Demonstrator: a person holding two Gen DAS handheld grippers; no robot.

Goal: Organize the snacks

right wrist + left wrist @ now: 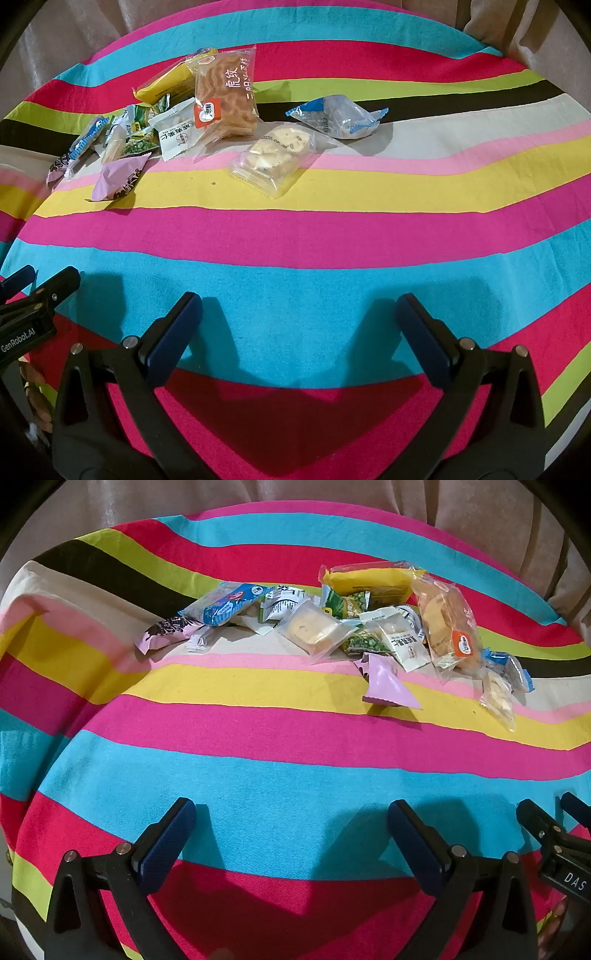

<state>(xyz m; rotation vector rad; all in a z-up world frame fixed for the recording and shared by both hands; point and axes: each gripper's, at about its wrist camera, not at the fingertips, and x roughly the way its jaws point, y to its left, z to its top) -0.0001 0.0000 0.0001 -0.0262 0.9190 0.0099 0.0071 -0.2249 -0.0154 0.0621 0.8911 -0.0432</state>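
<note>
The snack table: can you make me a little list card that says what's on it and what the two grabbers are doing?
surface: striped cloth
snacks: scattered pile of wrapped packets
biggest packet: brown cake packet
yellow packet: behind the pile
clear cookie packet: lying apart, right of the pile
blue-edged packet: farthest right
lilac packet: nearest edge of the pile
left gripper: open, empty, above the cloth
right gripper: open, empty, above the cloth

Bright, sharp views; hard overhead light throws crisp gripper shadows forward onto the striped cloth [280, 794]; fisheye bends stripes, corners vignette black.
</note>
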